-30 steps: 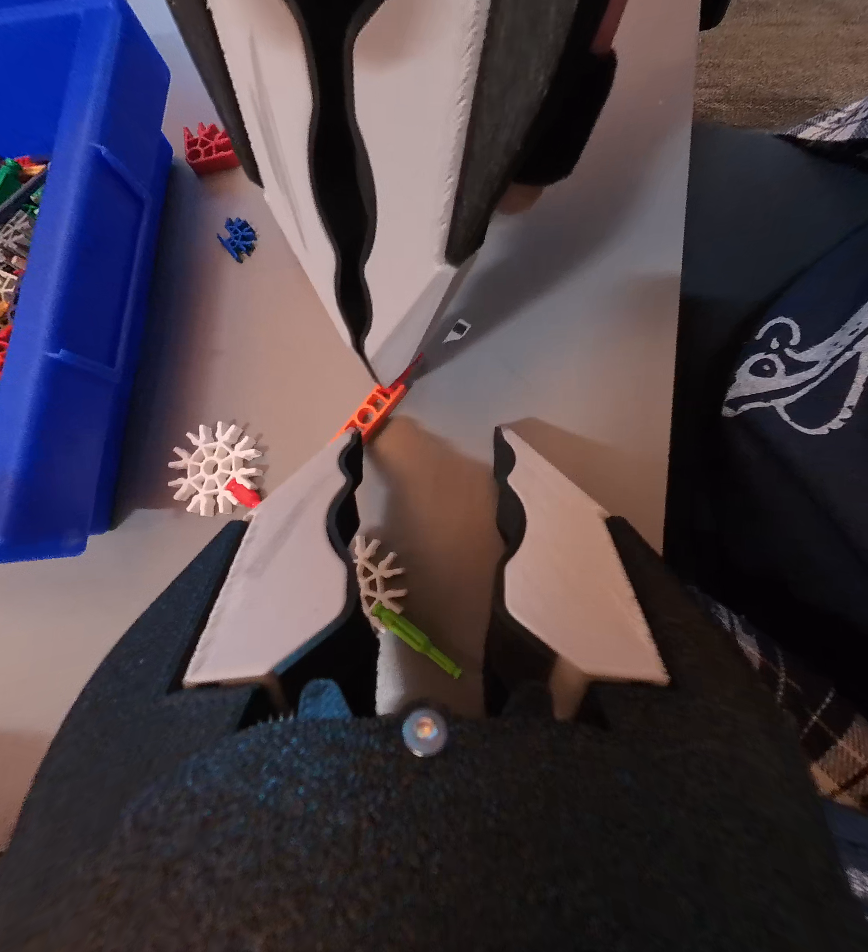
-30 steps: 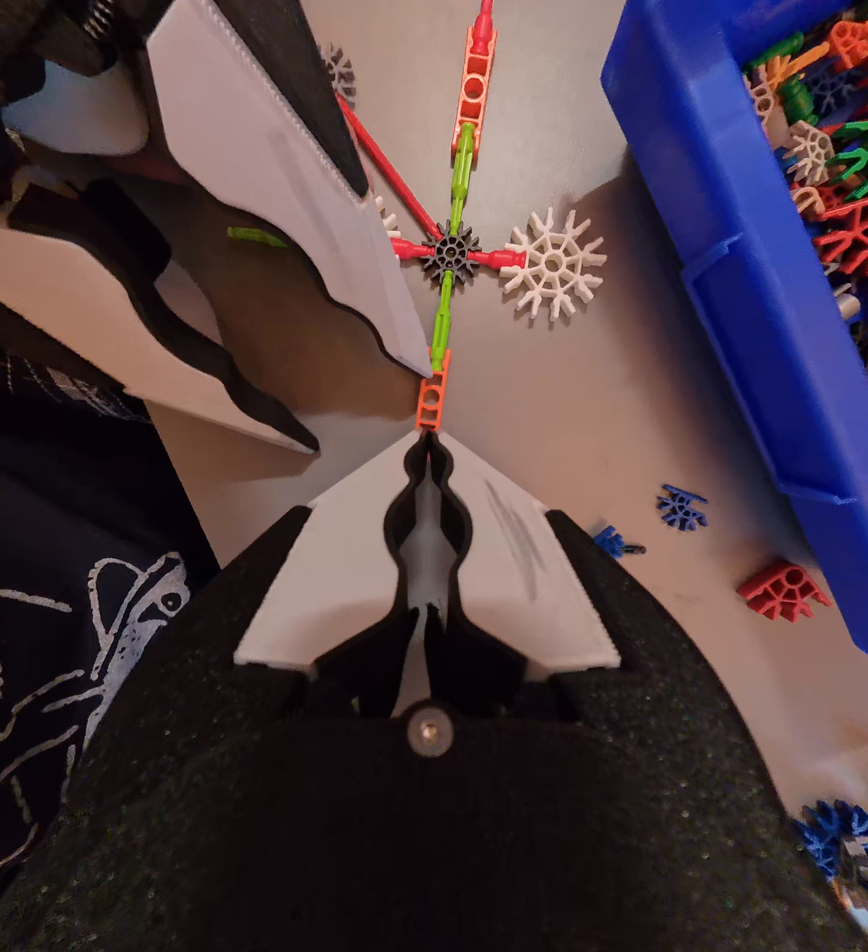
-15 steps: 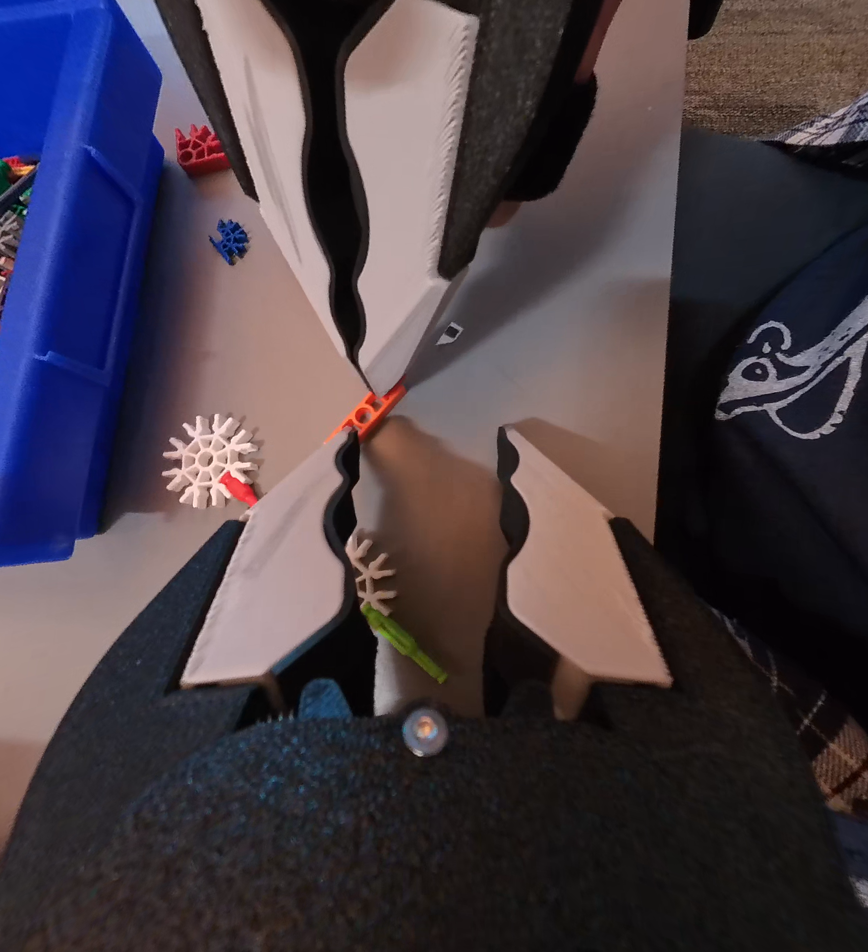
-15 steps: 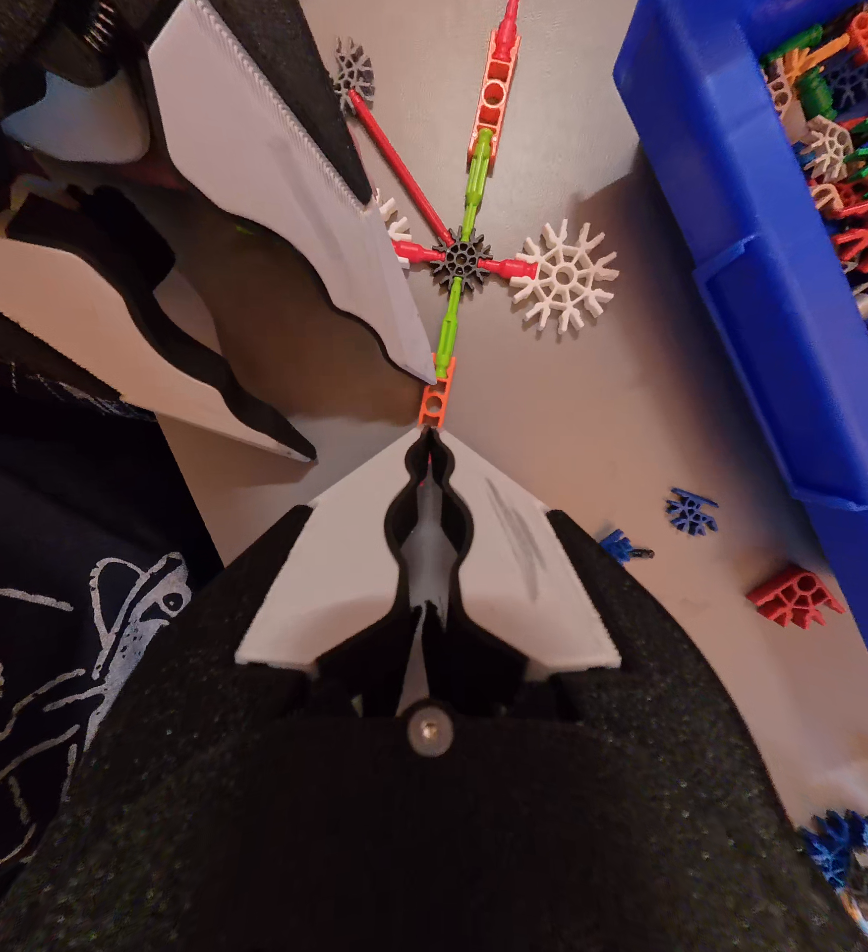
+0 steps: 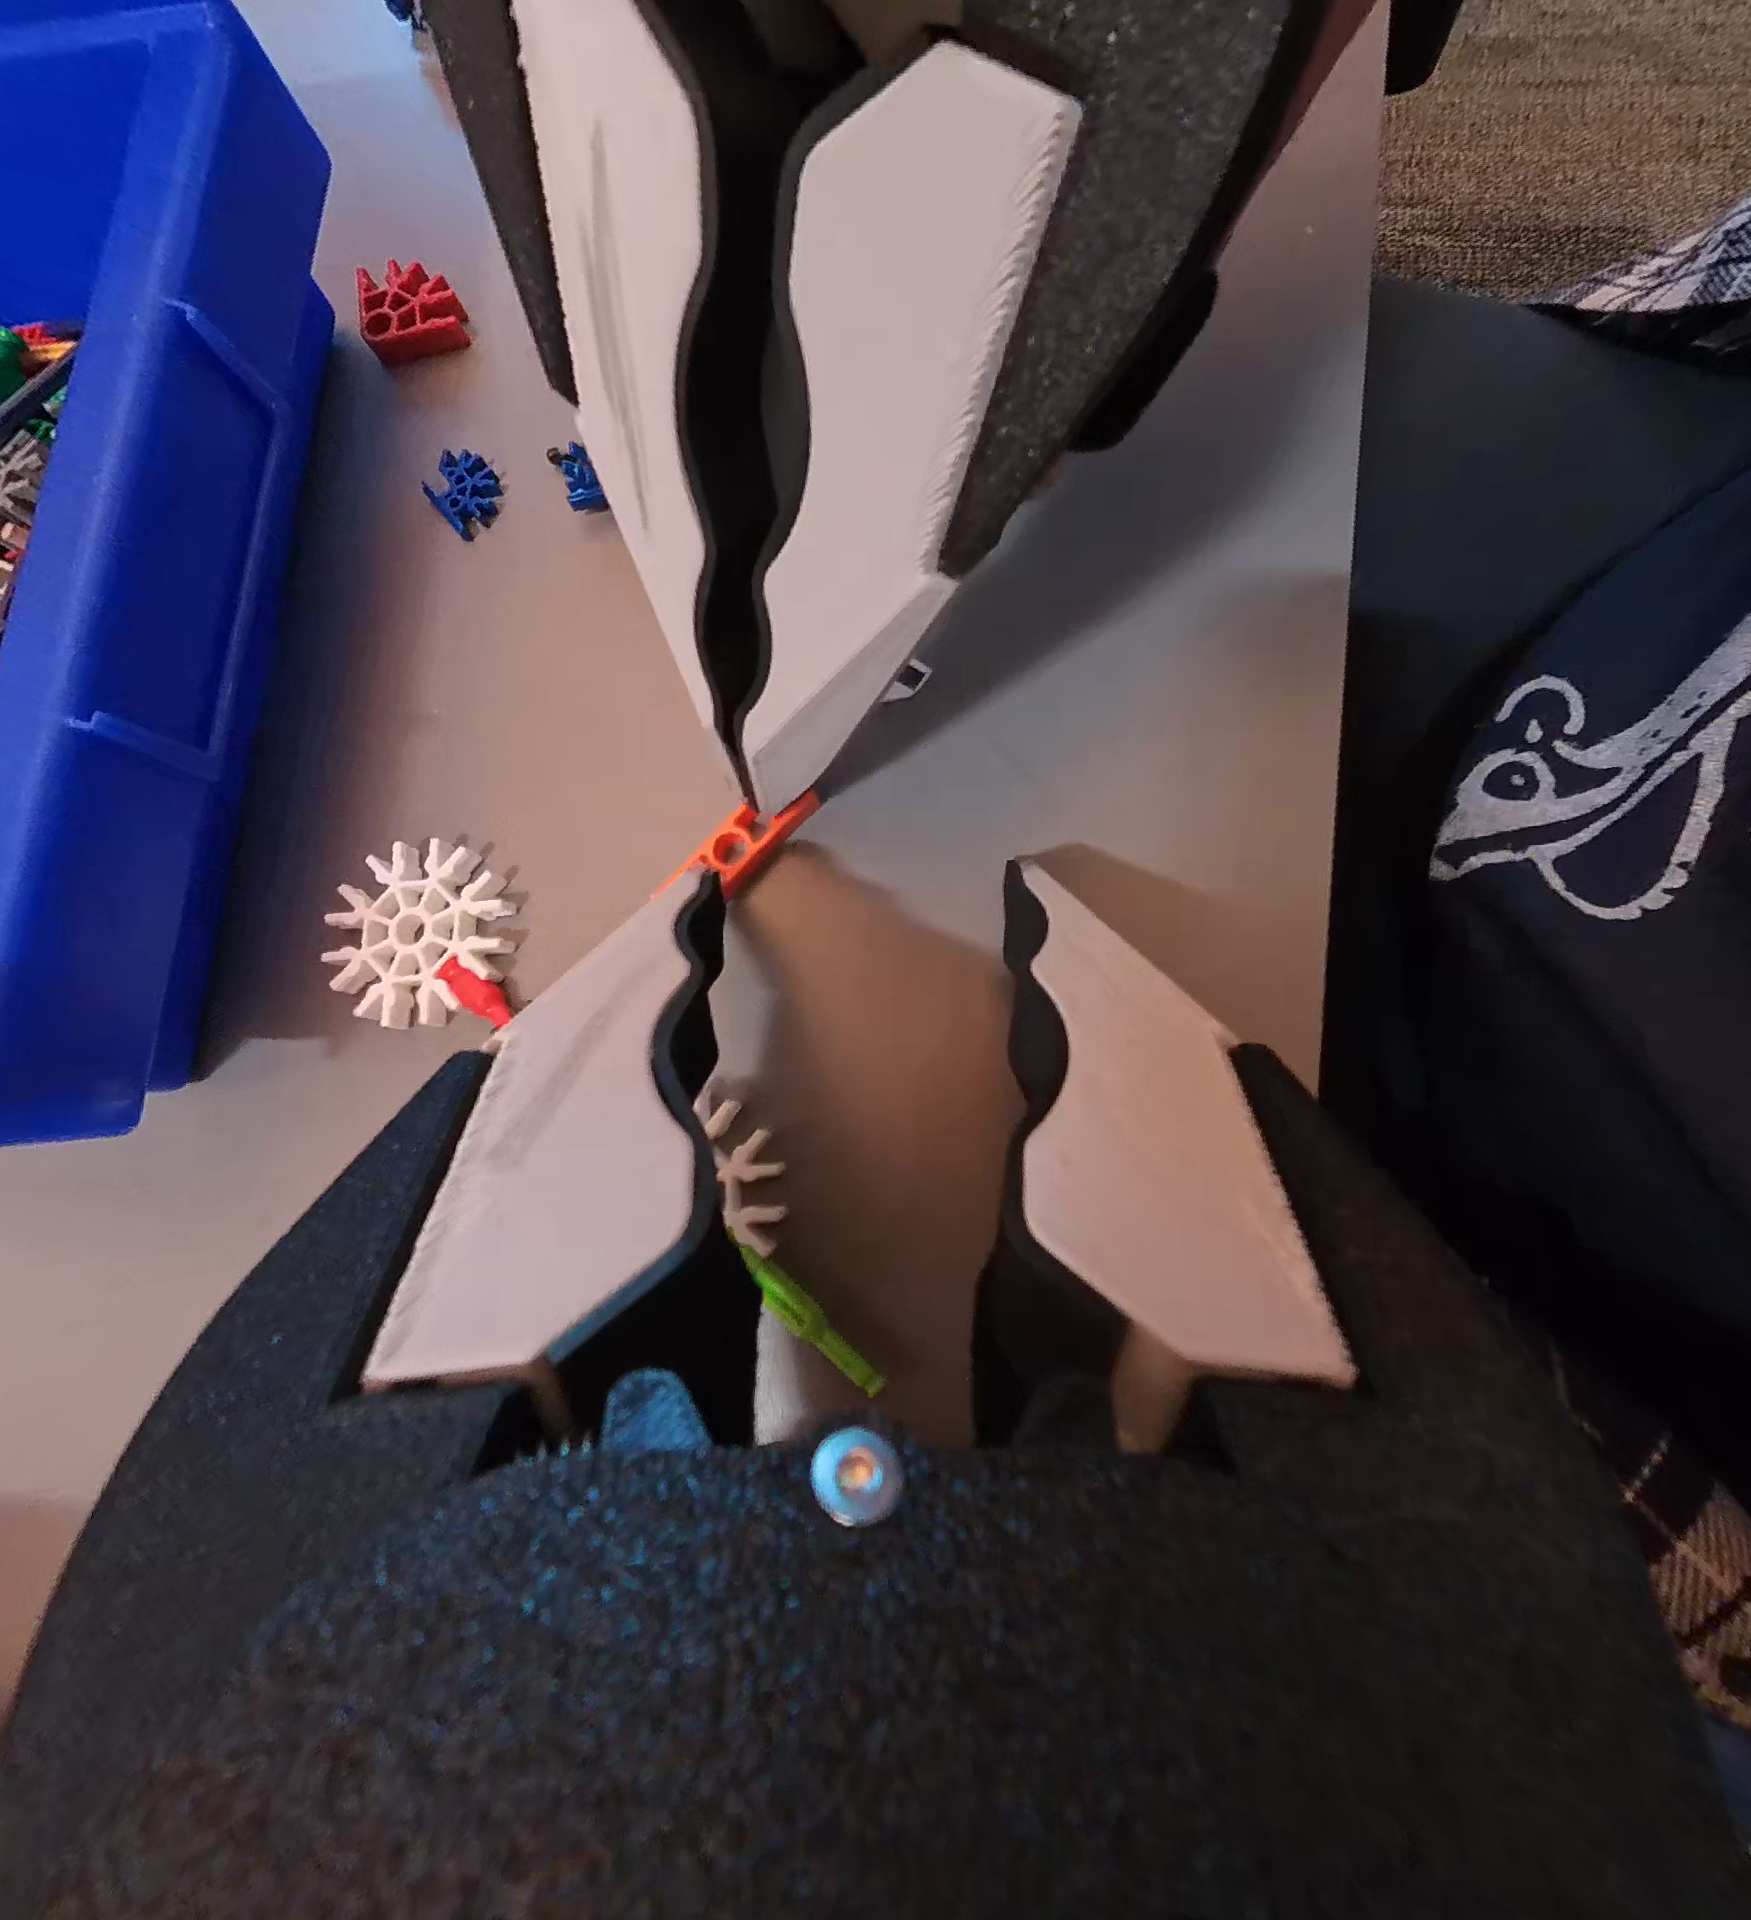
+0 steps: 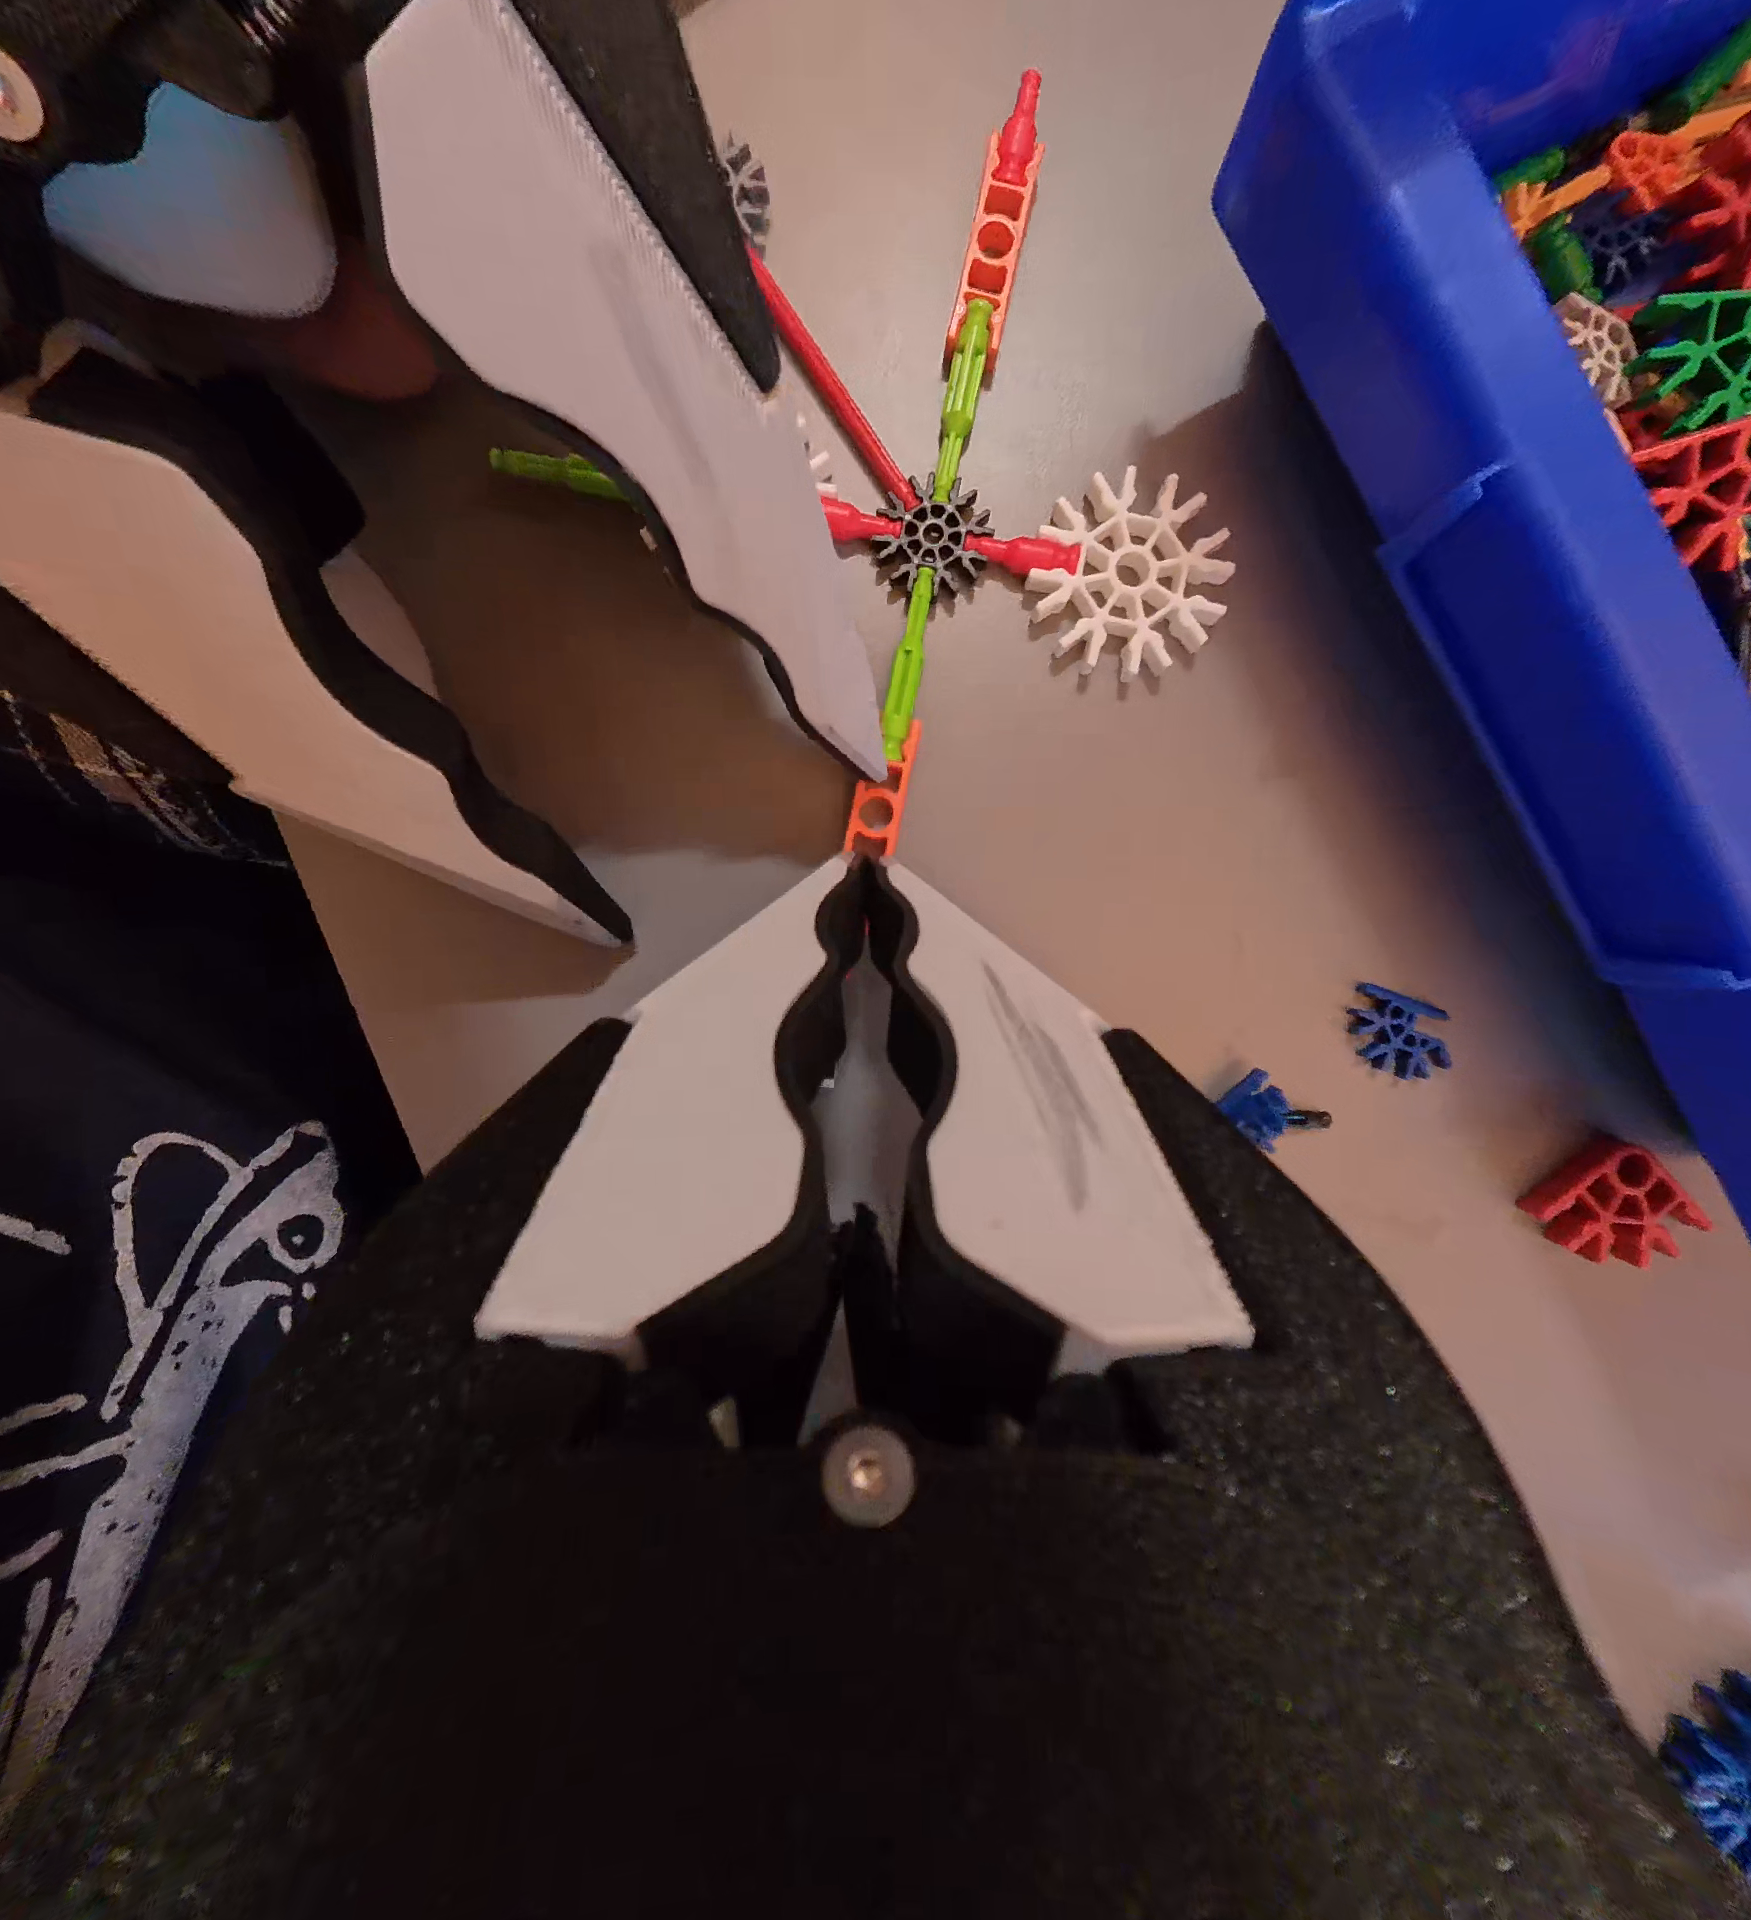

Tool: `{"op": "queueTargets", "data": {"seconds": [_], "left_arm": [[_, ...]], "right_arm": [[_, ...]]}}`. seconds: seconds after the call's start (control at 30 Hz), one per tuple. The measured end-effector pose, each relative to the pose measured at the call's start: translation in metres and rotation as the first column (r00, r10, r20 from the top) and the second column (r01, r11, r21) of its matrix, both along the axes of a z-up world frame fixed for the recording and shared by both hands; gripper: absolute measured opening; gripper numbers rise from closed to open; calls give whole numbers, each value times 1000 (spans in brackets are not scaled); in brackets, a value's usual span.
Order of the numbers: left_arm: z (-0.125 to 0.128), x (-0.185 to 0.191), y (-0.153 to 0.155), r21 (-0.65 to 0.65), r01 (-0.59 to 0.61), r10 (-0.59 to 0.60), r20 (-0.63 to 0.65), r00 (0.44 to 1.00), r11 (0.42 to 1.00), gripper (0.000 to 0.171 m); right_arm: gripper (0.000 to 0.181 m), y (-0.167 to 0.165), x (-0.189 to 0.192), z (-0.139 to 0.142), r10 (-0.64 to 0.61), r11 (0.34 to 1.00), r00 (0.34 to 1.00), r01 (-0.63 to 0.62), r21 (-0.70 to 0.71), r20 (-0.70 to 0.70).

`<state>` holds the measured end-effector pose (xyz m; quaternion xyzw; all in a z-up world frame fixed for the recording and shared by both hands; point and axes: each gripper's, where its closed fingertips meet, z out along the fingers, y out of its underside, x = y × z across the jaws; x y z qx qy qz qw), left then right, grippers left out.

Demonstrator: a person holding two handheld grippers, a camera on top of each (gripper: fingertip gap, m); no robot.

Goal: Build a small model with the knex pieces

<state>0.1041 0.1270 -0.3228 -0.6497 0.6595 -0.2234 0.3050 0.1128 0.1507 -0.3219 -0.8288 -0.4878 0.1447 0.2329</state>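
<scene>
Right claw: the right gripper (image 6: pixel 866 868) is pressed narrow, its tips pinching the near end of a small orange plastic clip connector (image 6: pixel 876 821) low over the grey table (image 6: pixel 1110 883).
Left claw: the left gripper (image 5: pixel 866 878) stands wide and holds nothing; one fingertip touches the spot where that clip meets a lime-green plastic rod (image 6: pixel 907 655).
Where the piece sits: the held clip is the near tip of a flat spoked assembly centred on a black toothed hub connector (image 6: pixel 931 540), beside the blue plastic bin (image 6: pixel 1473 540).
Risk, grip: the pinch covers only the clip's very end, so it could probably slip or twist out if pulled sideways.
Risk, joint: a sideways push from the left fingertip could pop the green rod out of the clip or drag the whole assembly across the table.
Risk, crowding: the two claws meet almost tip to tip and could knock each other.
Count, clips: two orange, one held and one at the far end (image 6: pixel 996 239).
Count, green rods: three, two on the hub and one loose under the left claw (image 5: pixel 809 1320).
Count, red rods: four visible, among them a long thin one (image 6: pixel 819 364).
Count, white snowflake connectors: two, one in full (image 6: pixel 1131 571) and one half hidden (image 5: pixel 741 1174).
Count, loose pieces: two small blue connectors (image 6: pixel 1396 1029), one red wedge connector (image 6: pixel 1614 1205).
Count, bins: one, heaped with mixed pieces.
</scene>
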Motion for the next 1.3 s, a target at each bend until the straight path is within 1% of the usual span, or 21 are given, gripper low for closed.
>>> {"op": "queueTargets", "data": {"seconds": [0.07,0.13,0.3,0.4,0.47,0.67,0.77,0.83,1.1,1.17,1.3], "left_arm": [[0,0,0,-7,0,0,-2,1000,1000,53],[0,1,0,-10,-1,1,-5,1000,1000,54],[-1,0,1,-11,-9,9,-3,1000,1000,55],[-1,1,1,-16,-8,8,-4,1000,1000,55],[-1,1,1,-16,-7,7,-5,1000,1000,55],[-1,1,2,-17,-7,7,-3,1000,1000,55],[-1,1,2,-16,-7,6,-4,1000,1000,55],[-1,1,2,-15,-6,6,-4,1000,1000,55],[-2,1,2,-20,-7,7,-1,1000,1000,55],[-2,1,2,-22,-8,8,-1,1000,1000,55],[-2,1,2,-24,-11,11,4,1000,1000,56]], "right_arm": [[0,0,0,0,-4,1000,1000,4,-20,-11],[0,1,-1,1,-33,996,996,26,-90,-80],[0,4,-4,9,-57,992,991,43,-115,-125],[0,7,-1,12,-34,995,996,26,-97,-86],[0,3,0,14,-4,994,997,-4,-114,-71],[0,-2,-1,10,22,993,999,-26,-119,-32],[0,1,4,2,28,995,999,-24,-97,44],[0,-1,4,1,36,994,998,-30,-106,55],[0,-1,4,0,119,992,976,-108,-68,185],[0,-1,3,-1,139,989,966,-123,-87,216],[0,-1,2,-1,154,973,972,-118,-196,177]]}}
